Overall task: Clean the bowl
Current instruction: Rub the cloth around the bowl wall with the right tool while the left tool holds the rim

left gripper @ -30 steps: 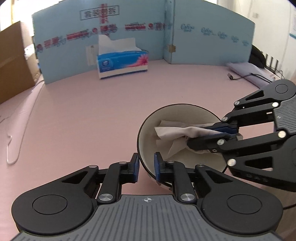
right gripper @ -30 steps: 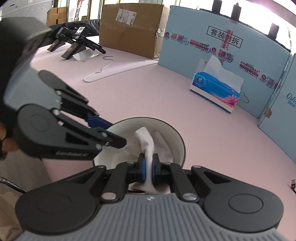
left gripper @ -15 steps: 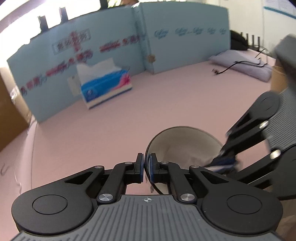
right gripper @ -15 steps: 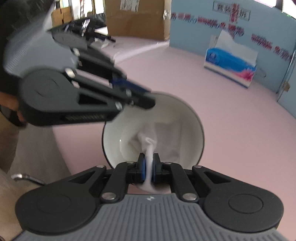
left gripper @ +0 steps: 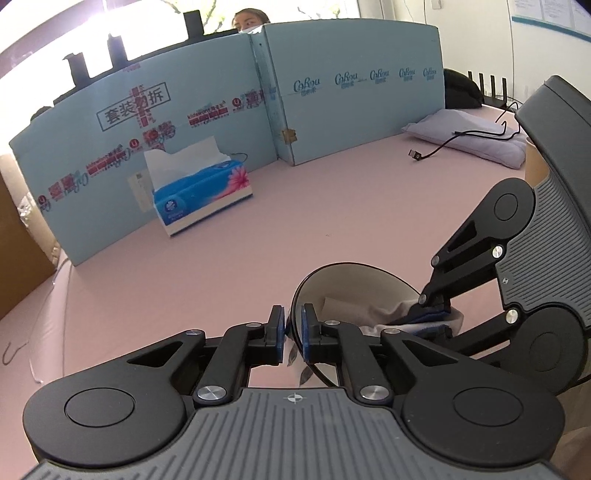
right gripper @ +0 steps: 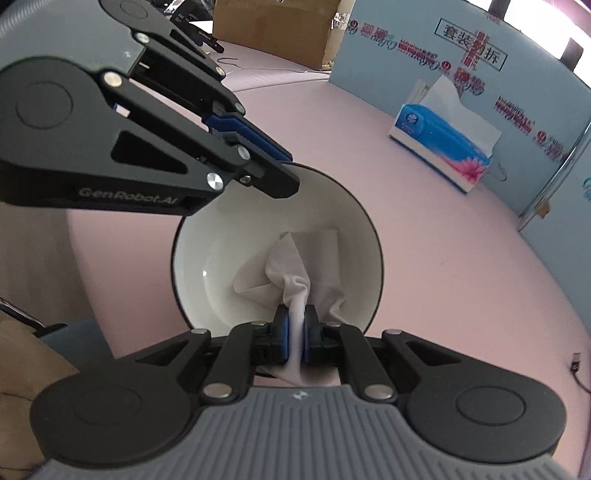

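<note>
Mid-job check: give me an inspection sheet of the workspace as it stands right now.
Surface: pink table, no spills seen.
Job's things: white bowl tilted, dark rim; tissue bunched inside it.
Clutter: tissue box by the blue panels; folded cloth at the far corner; white hanger near the cardboard box.
Grippers: left gripper shut on the bowl's rim; right gripper shut on the tissue.
Cables: black USB cable lying over the folded cloth.
Surroundings: blue panels as backdrop; a person behind them.
</note>
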### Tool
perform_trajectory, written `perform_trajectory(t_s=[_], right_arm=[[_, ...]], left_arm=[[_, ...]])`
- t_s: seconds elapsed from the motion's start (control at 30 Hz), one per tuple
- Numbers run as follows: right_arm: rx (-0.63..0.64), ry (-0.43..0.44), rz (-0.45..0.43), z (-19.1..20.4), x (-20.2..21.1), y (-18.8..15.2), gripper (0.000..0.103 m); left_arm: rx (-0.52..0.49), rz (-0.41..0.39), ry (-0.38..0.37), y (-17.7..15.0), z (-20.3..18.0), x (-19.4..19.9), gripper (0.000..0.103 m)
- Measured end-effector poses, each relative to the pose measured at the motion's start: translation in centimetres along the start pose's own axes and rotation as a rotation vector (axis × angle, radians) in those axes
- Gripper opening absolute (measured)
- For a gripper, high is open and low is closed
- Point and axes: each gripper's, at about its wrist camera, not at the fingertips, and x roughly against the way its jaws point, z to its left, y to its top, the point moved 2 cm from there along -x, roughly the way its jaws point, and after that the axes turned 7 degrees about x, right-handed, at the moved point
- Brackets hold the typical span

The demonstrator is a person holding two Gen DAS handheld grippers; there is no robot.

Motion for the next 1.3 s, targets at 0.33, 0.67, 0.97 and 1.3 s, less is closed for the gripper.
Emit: perform_trajectory(t_s=[0.33,0.67,0.97,1.3], right_arm=[[0.032,-0.117,-0.062,-0.6,-0.2,0.8,0.005],[0.023,-0.114,-0.089,-0.9,-0.5,2.3,0.005],[-0.049,-0.043,0.005,-1.0,-0.3,0.7,0.005],[-0.113,0.072,0.034,-0.4,-0.3,0.8,0.007]], left_arm=[[0.018,-0.002,-0.009,-0.5,-0.5,0.1,0.014],[0.034,-0.002,-0.021,-0.8,0.0,0.3,0.014],[0.052,-0.008,-0.045,-1.0,1.0,-0.1,0.015],[0.081,0.004,-0.066,-1.9,2.4,-0.7,0.015]])
